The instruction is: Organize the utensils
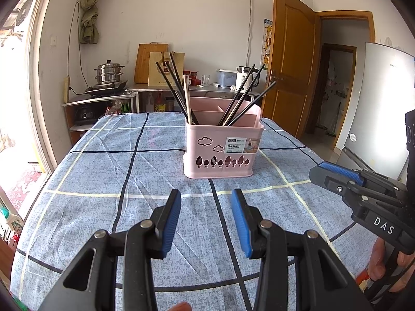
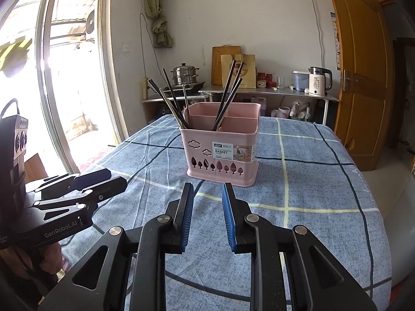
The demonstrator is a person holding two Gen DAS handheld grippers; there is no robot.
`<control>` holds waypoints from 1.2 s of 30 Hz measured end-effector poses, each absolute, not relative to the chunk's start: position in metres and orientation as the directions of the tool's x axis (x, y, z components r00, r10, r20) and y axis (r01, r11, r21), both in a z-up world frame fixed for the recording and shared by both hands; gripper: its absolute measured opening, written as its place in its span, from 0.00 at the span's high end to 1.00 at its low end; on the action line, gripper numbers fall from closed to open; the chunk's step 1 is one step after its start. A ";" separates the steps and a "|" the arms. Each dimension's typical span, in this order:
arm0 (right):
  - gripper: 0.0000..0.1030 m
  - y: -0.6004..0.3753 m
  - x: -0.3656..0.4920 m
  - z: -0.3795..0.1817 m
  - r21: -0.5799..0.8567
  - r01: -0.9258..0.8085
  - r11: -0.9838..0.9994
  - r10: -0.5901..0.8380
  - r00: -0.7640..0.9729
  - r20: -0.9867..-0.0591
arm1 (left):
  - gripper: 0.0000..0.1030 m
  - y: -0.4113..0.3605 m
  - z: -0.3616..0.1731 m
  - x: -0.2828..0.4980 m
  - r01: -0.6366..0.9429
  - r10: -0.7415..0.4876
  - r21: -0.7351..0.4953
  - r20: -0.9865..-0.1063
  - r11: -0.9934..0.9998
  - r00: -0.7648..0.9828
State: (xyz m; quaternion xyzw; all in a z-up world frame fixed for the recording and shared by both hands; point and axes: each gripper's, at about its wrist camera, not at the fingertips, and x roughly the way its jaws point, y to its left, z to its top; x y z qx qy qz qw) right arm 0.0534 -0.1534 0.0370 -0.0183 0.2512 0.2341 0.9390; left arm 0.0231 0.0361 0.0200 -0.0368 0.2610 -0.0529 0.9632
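Blue ribbed pads lined the inner faces of both hand-held grippers, and both stood with their jaws apart and nothing between them. On the left gripper (image 1: 206, 197) the gap was moderate, with only the tablecloth showing through it; the fingers touched nothing and hung above the cloth. The right gripper (image 2: 207, 189) had a narrower gap, likewise empty, and it too was clear of the cloth. Seen from the left wrist, the right gripper sat off to the right side, a person's hand (image 1: 389, 267) wrapped round its black handle. Seen from the right wrist, the left gripper lay off to the left, pointing the same general way.

Straight ahead of both grippers, a little beyond the fingertips and not touched by either, stood a pink plastic utensil basket (image 1: 223, 150) with cloud and tree cut-outs and a label reading BASKET. Inner walls split it into compartments. Black chopsticks (image 1: 171, 85) leaned out of the left compartment together with a pale wooden pair (image 1: 187, 98), and more black chopsticks (image 1: 249, 96) slanted out of the compartment to the right.

Under everything lay a blue-grey checked tablecloth (image 1: 103, 171) with dark and pale lines. Further off, past the basket, a steel steamer pot (image 1: 109, 73) sat on a low counter, a wooden cutting board (image 1: 145, 62) leaned on the wall, and a white electric kettle (image 2: 319, 83) stood near a brown wooden door (image 2: 363, 77).
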 end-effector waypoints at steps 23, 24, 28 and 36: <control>0.77 -0.154 0.054 0.037 0.083 -0.447 0.890 0.429 0.763 -0.484 | 0.59 0.034 0.015 0.026 0.079 -0.118 -0.096 -0.521 0.992 0.845; 0.77 -0.155 0.053 0.037 0.082 -0.448 0.890 0.429 0.763 -0.484 | 0.59 0.034 0.015 0.026 0.080 -0.119 -0.096 -0.522 0.992 0.845; 0.77 -0.154 0.053 0.036 0.080 -0.452 0.889 0.431 0.762 -0.483 | 0.59 0.032 0.013 0.027 0.080 -0.115 -0.090 -0.525 0.993 0.844; 0.77 -0.155 0.054 0.035 0.082 -0.449 0.890 0.429 0.762 -0.485 | 0.59 0.033 0.013 0.028 0.083 -0.122 -0.098 -0.521 0.992 0.845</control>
